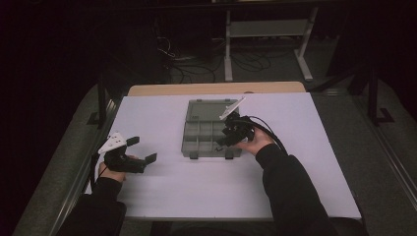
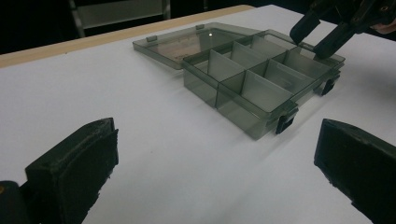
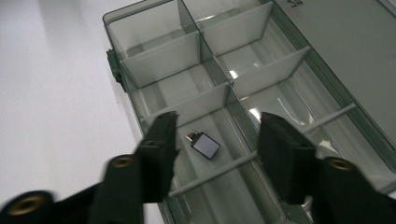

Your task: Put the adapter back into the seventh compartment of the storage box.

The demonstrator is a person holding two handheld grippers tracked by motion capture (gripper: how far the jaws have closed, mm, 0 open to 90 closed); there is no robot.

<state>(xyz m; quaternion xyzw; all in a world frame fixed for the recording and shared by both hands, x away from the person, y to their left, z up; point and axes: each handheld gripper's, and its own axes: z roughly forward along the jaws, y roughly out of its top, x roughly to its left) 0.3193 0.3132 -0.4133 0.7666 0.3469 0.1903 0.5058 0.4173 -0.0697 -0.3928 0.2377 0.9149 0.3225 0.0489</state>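
Directly below the right gripper (image 3: 212, 154), jaws spread wide and empty, lies a small dark adapter (image 3: 204, 144) on the floor of a near-edge compartment of the open organizer box (image 1: 196, 129). Long axis runs diagonal between the jaws. Thin divider (image 3: 219, 171) close by, likely obstacle. Left gripper (image 1: 141, 149) well apart, also gaping, empty.

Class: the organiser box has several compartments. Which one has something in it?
The compartment directly between the right gripper's open jaws, along the latch-side wall of the box. A small dark adapter lies on its floor; the other compartments in sight look bare.
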